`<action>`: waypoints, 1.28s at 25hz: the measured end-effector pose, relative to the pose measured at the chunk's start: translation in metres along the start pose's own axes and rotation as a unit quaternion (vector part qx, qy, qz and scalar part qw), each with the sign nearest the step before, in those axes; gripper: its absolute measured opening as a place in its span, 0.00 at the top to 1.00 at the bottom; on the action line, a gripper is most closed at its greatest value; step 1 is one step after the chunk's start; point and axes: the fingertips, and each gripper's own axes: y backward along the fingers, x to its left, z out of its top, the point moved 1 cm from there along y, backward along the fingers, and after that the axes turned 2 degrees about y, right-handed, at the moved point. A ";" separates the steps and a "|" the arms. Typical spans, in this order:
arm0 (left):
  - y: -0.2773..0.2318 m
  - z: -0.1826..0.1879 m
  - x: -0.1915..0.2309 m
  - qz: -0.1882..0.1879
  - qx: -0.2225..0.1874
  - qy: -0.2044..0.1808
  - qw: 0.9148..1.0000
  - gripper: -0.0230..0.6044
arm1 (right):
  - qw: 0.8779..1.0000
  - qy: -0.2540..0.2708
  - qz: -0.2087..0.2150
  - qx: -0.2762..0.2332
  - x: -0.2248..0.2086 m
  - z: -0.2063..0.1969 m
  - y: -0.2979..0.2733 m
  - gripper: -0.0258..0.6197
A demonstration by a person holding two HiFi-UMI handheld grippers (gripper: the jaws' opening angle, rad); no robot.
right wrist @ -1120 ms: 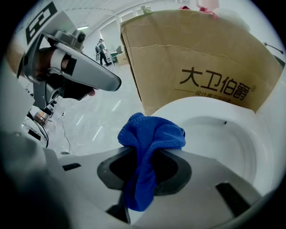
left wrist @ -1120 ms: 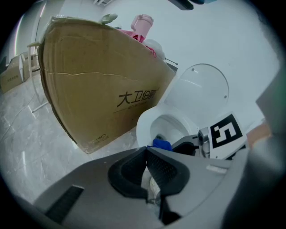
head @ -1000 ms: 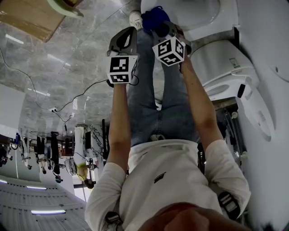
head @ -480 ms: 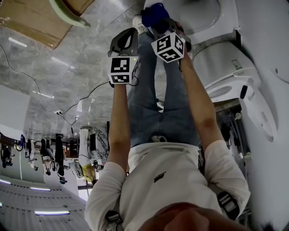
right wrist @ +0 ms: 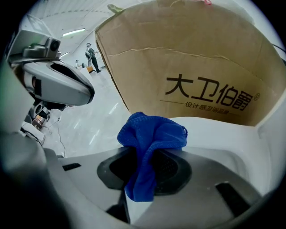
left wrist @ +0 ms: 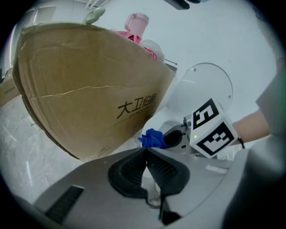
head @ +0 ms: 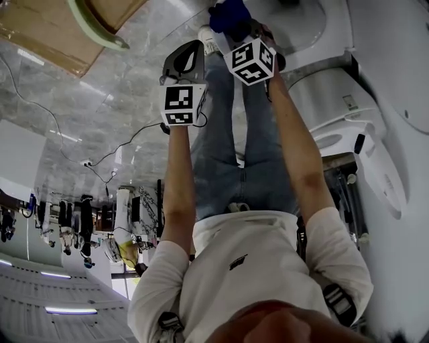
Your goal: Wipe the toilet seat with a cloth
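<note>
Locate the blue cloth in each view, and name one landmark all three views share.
Head view: blue cloth at top centre, beyond the right gripper.
Left gripper view: blue cloth at centre, just above the shut jaws.
Right gripper view: blue cloth at centre, clamped between the jaws.
Shared landmark: the cardboard box.

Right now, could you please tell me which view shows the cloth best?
The right gripper view: the cloth fills the centre, pinched in the right gripper. The left gripper view shows it only as a small blue bunch farther off; the head view shows just a blue patch at the top edge.
</note>
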 end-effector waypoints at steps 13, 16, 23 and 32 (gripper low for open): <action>-0.015 0.019 -0.017 0.021 -0.006 -0.001 1.000 0.95 | 0.999 -0.023 0.002 -0.031 -0.038 0.016 0.002 0.82; -0.019 0.023 -0.022 0.022 -0.005 -0.003 1.000 0.95 | 0.999 -0.027 -0.001 -0.037 -0.047 0.019 0.003 0.82; -0.031 0.034 -0.032 0.020 -0.002 -0.013 1.000 0.95 | 0.998 -0.035 -0.009 -0.053 -0.070 0.026 0.006 0.82; -0.049 0.050 -0.044 0.016 -0.004 -0.028 0.999 0.95 | 0.997 -0.042 -0.027 -0.066 -0.109 0.028 0.013 0.82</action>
